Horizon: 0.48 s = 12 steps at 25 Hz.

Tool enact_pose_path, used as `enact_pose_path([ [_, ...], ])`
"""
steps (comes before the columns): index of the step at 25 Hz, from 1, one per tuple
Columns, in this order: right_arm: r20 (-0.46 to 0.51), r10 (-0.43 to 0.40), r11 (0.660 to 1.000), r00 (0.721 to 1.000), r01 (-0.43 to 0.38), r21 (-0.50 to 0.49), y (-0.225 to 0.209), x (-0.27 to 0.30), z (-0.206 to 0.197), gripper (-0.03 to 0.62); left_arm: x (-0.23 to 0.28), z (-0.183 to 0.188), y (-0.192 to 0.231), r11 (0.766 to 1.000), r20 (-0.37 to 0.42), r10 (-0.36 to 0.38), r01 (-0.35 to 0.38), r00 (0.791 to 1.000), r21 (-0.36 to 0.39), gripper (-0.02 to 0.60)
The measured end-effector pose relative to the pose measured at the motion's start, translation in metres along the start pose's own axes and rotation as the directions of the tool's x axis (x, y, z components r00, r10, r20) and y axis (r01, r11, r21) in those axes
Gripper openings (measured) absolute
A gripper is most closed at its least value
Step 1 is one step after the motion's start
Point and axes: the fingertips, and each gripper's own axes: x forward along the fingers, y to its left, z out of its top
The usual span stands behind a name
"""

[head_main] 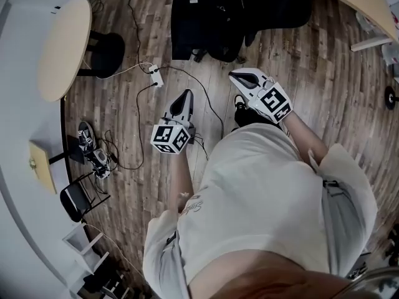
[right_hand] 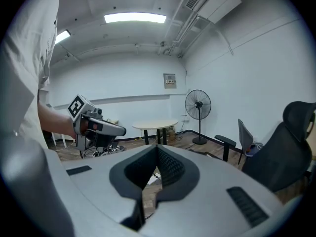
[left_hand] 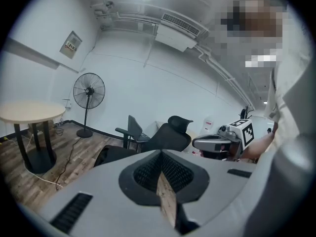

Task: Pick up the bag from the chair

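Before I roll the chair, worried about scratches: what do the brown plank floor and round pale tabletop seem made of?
Brown plank floor: wood or wood-look laminate, matte; grain and plank seams show. Round pale tabletop: likely wood laminate, smooth; even beige, no grain.

- Dark chair, head view: seat and load merge into one black mass; a bag cannot be told apart from it.
- Curved worktop, head view: cut off by the upper right edge.
- Floor, head view: near part hidden beneath the person's torso.
- Cables and small devices by the left wall: too small to identify.
- Wall notice, left gripper view: print too small to read.
- High-backed chair, right gripper view: cut off by the right edge.
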Motion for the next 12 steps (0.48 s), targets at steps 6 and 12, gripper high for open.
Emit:
enact_pose_path([
  [6, -0.01, 0.039, 0.999, 0.999, -0.039, 0.026, -0.039, 0.031, -0.01, -0.008, 0.061, 0.011, 0.019, 0.999, -0.055, -0.021, 0.023, 0.998, 0.038, 0.013],
  [12, -0.061, 0.067, 0.993, 0.996, -0.06, 0.104, -0.052, 0.04, -0.035, -0.008, 0.082, 0.001, 0.019, 0.997, -0.13, -0.05, 0.057, 0.99, 0.055, 0.013],
])
